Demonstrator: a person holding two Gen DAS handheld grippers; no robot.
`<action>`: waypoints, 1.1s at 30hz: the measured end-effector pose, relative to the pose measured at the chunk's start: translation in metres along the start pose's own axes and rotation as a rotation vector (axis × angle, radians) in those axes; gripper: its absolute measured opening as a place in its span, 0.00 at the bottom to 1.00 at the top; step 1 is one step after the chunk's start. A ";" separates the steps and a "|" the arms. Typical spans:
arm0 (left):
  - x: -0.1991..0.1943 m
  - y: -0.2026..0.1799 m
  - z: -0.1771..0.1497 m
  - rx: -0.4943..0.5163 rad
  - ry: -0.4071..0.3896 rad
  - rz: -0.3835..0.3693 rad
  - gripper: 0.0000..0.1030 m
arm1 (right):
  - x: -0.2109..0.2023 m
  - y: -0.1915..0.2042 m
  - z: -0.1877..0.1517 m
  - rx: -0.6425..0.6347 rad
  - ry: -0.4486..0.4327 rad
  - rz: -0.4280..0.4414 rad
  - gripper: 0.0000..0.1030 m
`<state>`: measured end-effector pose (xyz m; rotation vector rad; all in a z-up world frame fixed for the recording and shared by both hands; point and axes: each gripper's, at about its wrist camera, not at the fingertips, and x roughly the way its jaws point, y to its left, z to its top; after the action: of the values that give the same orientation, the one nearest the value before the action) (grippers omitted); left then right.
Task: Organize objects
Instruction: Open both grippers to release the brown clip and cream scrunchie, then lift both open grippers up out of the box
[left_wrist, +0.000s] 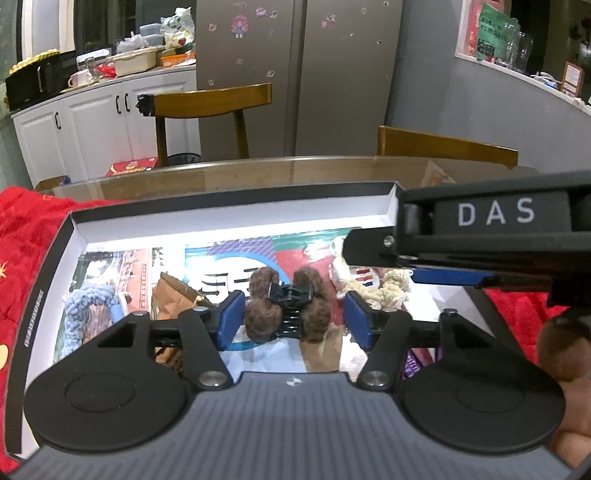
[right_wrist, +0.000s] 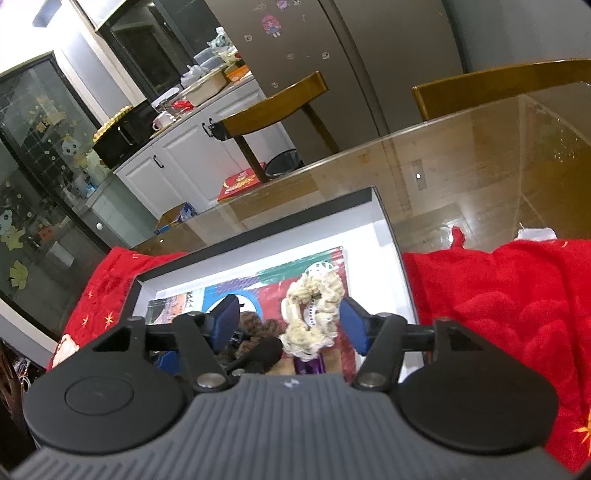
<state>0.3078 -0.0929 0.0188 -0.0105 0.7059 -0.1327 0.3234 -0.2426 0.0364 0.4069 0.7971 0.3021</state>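
A white box with a black rim (left_wrist: 236, 212) lies on a red cloth and holds printed cards and hair accessories. A brown fuzzy hair claw clip (left_wrist: 258, 284) rests on the cards between the blue pads of my left gripper (left_wrist: 293, 319), which is open with a small gap on each side. A cream knitted scrunchie (right_wrist: 314, 314) lies between the pads of my right gripper (right_wrist: 290, 319), also open and not pressing on it. The right gripper's housing (left_wrist: 498, 218) crosses the box's right side in the left wrist view. A blue knitted scrunchie (left_wrist: 86, 306) sits at the box's left.
The red cloth (right_wrist: 498, 306) covers the near part of a glass-topped wooden table (right_wrist: 443, 177). Two wooden chairs (left_wrist: 221, 99) stand behind the table, with a fridge and a cluttered counter beyond. A purple item (right_wrist: 310, 363) and brown paper (left_wrist: 170, 295) also lie in the box.
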 end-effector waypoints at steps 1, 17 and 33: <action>-0.002 -0.001 0.001 0.002 -0.003 -0.005 0.67 | -0.002 0.001 0.001 0.001 -0.002 0.006 0.75; -0.072 0.025 0.010 -0.008 -0.062 -0.070 0.68 | -0.052 0.026 0.005 -0.020 -0.077 0.087 0.81; -0.224 0.134 -0.058 0.014 -0.232 -0.003 0.78 | -0.117 0.102 -0.050 -0.134 -0.198 0.041 0.82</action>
<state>0.1173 0.0699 0.1126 -0.0135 0.4738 -0.1363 0.1973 -0.1890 0.1252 0.3221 0.5716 0.3458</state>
